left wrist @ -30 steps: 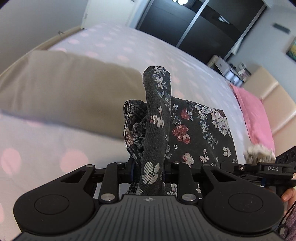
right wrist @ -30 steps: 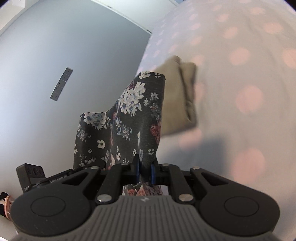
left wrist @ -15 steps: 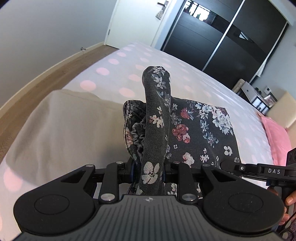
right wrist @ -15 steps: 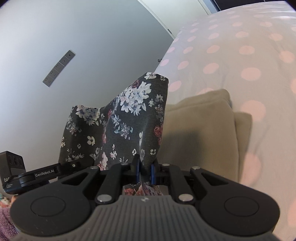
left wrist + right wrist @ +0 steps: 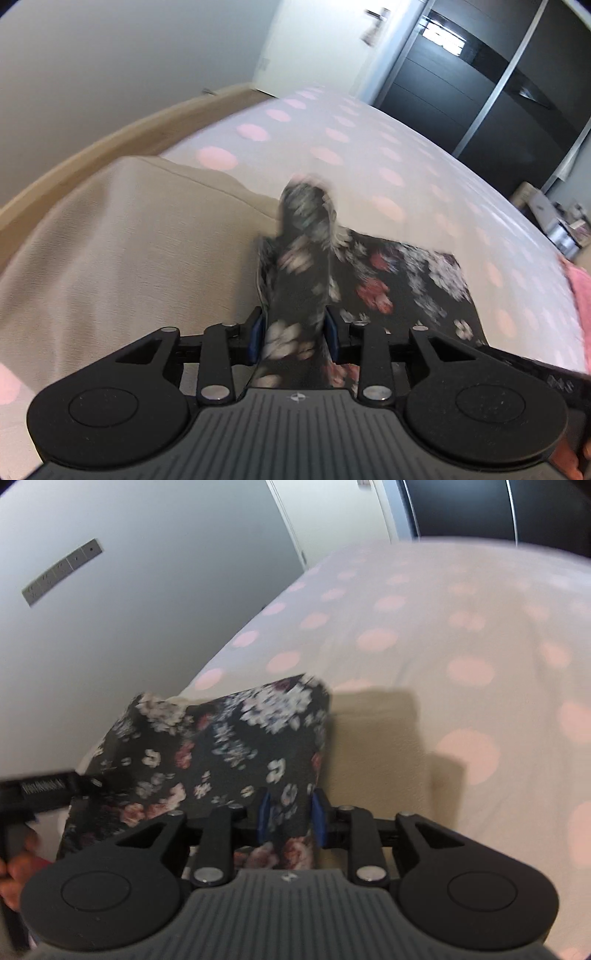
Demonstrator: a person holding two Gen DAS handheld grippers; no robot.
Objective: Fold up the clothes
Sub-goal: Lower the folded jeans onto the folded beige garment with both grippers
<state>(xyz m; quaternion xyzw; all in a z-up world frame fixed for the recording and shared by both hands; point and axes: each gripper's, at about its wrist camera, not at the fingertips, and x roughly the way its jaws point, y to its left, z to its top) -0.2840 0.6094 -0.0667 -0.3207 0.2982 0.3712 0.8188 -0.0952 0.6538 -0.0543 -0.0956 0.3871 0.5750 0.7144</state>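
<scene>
Left wrist view: my left tool (image 5: 293,334) is clamped on a bunched edge of the floral garment (image 5: 388,280), its blue pads pressing the cloth from both sides. My right tool (image 5: 289,819) grips another part of the same garment (image 5: 221,746), pads apart only by the thickness of the fabric between them. Between the two tools the cloth hangs as a short dark panel above the beige folded garment (image 5: 122,258), which lies flat on the dotted bed cover (image 5: 461,646).

Compared with a second ago, both views have swung: the beige piece now fills far more of the frame and sits right under the floral cloth, and the pictures are smeared with motion. I judge I am carrying the floral piece towards the beige one, probably to set it on top.
</scene>
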